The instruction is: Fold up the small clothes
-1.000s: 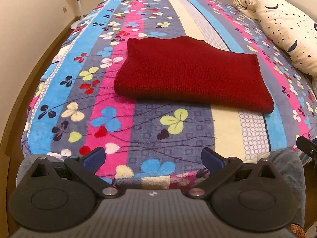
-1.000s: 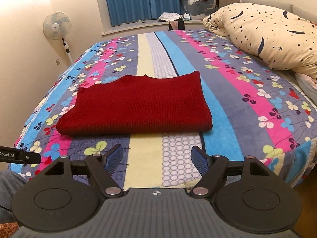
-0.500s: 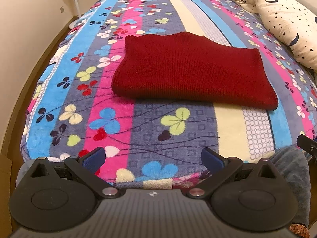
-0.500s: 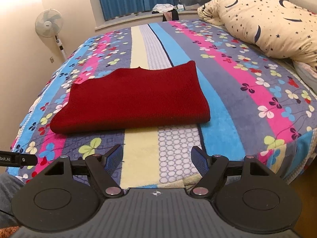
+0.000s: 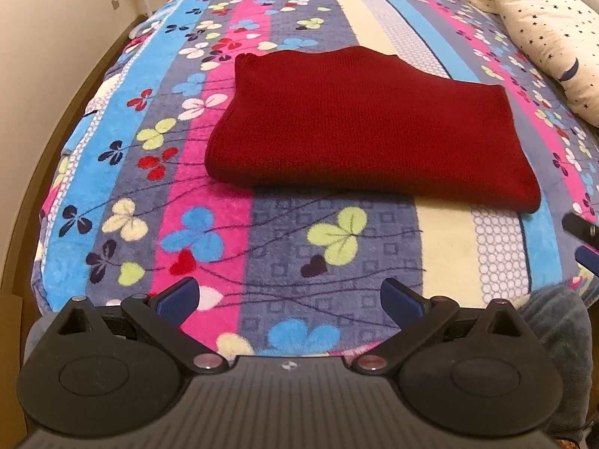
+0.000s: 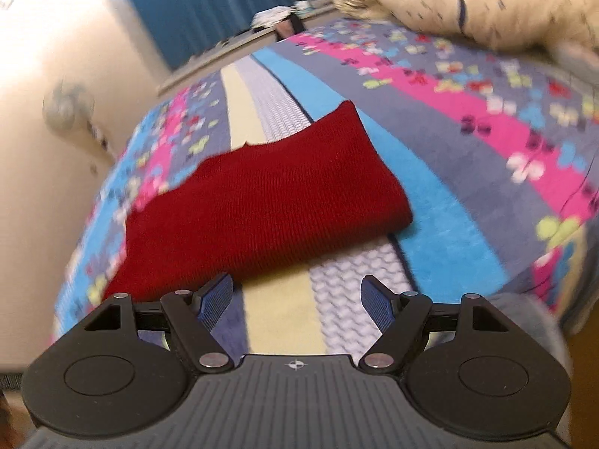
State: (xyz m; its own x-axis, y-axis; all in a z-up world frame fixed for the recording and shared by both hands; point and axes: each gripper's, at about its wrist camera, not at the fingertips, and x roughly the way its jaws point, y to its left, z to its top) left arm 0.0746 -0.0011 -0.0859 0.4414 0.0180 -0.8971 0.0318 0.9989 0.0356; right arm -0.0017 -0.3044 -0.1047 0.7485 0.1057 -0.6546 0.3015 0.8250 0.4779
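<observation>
A dark red knit garment [image 5: 359,123] lies folded into a flat rectangle on the striped flowered bedspread [image 5: 187,224]. My left gripper [image 5: 290,297] is open and empty, low over the bed's near edge, short of the garment's front fold. My right gripper [image 6: 297,299] is open and empty, tilted, just in front of the garment [image 6: 262,205] near its right front part. The right wrist view is blurred by motion. Part of the right gripper [image 5: 582,232] shows at the right edge of the left wrist view.
A cream pillow with stars and moons [image 5: 543,26] lies at the bed's far right; it also shows in the right wrist view [image 6: 468,3]. A standing fan [image 6: 71,112] is by the left wall. Blue curtains [image 6: 202,11] hang behind. A wooden bed frame [image 5: 48,131] runs along the left.
Both grippers have moved forward toward the garment, which looks larger. The right gripper has swung and tilted quickly, blurring its view. Both stay open.
</observation>
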